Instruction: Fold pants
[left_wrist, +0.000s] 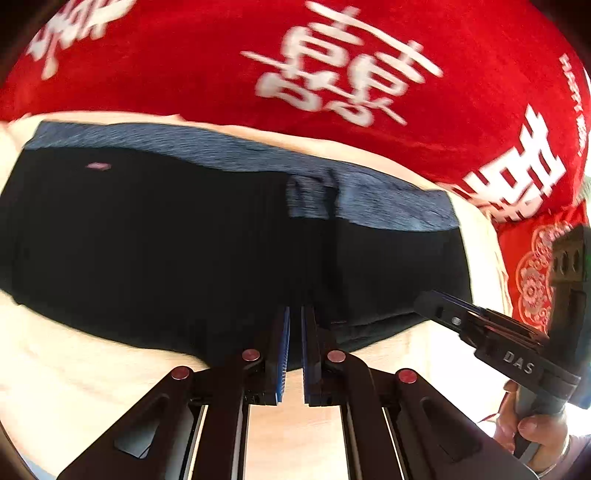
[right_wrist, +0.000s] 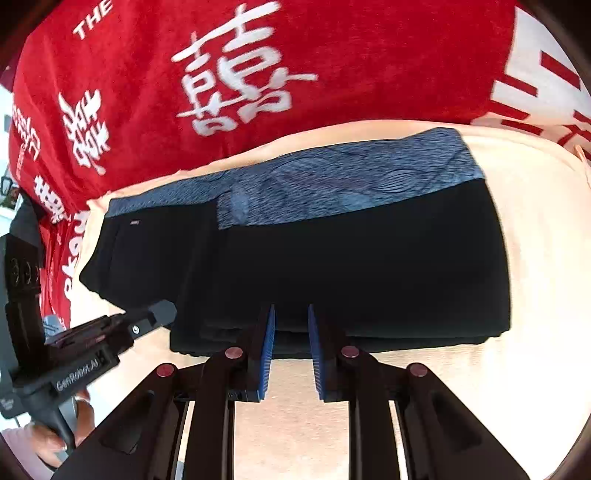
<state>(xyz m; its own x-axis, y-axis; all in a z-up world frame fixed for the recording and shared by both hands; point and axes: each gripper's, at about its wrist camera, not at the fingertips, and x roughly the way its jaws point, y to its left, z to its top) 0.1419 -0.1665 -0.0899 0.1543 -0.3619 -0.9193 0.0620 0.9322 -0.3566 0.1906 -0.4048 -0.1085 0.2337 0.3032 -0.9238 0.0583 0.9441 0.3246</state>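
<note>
Folded pants (right_wrist: 332, 266) lie just ahead of both grippers, long axis crosswise; left gripper (left_wrist: 294, 354) clenched empty, right gripper (right_wrist: 291, 350) parted, nothing grasped.

Pants (right_wrist: 332, 266) on sheet (right_wrist: 535, 258)

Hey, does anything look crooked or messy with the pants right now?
Mostly tidy. The pants lie folded on the cream cloth. The one oddity: the grey waistband steps partway along instead of running in one line, so the layers are not quite aligned. Nothing looks spilled or damaged.
</note>
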